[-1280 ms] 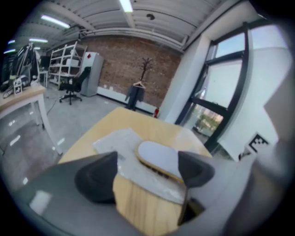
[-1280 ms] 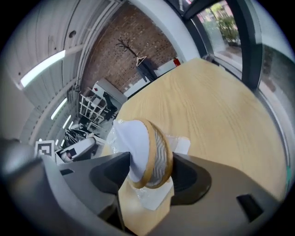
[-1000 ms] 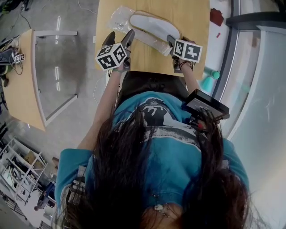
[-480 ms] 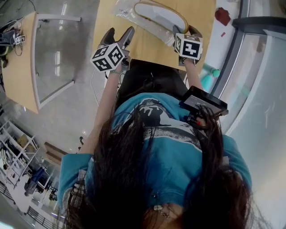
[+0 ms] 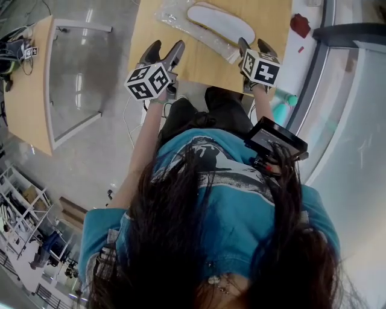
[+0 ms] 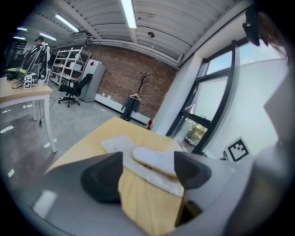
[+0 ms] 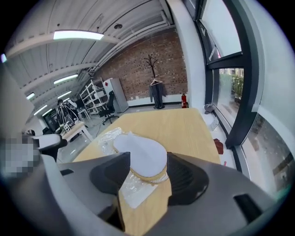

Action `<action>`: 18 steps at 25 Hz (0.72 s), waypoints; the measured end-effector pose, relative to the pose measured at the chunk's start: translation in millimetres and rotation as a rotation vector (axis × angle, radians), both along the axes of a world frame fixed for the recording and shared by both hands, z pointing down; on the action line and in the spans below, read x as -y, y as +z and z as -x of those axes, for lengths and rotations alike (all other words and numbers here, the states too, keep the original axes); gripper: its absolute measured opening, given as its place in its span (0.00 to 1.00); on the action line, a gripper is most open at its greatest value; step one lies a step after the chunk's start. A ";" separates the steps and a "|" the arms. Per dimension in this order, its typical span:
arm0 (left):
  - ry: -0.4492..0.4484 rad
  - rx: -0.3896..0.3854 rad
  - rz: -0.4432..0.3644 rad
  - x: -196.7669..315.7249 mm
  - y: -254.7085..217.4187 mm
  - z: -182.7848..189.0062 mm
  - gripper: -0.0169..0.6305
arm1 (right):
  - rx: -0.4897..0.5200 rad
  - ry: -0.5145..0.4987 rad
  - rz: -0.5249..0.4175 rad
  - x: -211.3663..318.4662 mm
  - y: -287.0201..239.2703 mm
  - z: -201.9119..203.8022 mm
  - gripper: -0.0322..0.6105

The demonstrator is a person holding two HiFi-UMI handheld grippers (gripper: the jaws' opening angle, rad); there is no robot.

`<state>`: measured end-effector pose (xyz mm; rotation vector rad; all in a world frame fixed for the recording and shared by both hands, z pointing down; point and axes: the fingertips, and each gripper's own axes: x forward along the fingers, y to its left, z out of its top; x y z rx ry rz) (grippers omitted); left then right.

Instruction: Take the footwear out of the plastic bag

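Observation:
A white slipper (image 5: 220, 21) lies sole up on a clear plastic bag (image 5: 175, 13) on the wooden table (image 5: 265, 18). Whether it is inside the bag or on top of it I cannot tell. My left gripper (image 5: 164, 51) hovers at the table's near edge, short of the bag; its jaws are closing with nothing between them. In the left gripper view the slipper (image 6: 154, 160) and bag (image 6: 115, 143) lie beyond the gripper (image 6: 148, 173). My right gripper (image 5: 254, 46) stands open just short of the slipper's near end. The right gripper view shows the slipper (image 7: 140, 154) ahead of the gripper (image 7: 145, 177).
A second wooden table (image 5: 27, 90) stands to the left across the grey floor. A dark window frame (image 5: 313, 66) runs along the right, with a red thing (image 5: 300, 24) and a teal object (image 5: 283, 96) on the floor beside the table.
Both grippers have drawn back toward the table's near edge. The right gripper has come away from the slipper's near end. The slipper and bag now lie farther ahead.

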<state>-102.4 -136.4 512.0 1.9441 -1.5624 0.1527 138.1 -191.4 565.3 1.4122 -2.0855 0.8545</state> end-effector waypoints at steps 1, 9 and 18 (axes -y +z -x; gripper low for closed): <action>0.016 -0.005 -0.009 -0.9 -2.8 -0.5 0.55 | 0.024 0.008 -0.003 -4.4 -3.8 4.5 0.43; 0.189 -0.019 -0.065 -46.6 -25.0 14.5 0.47 | 0.179 0.028 0.014 -75.6 -28.7 66.0 0.43; 0.409 -0.046 -0.097 -150.6 -28.5 33.6 0.41 | 0.261 0.056 0.030 -220.0 -31.9 144.3 0.41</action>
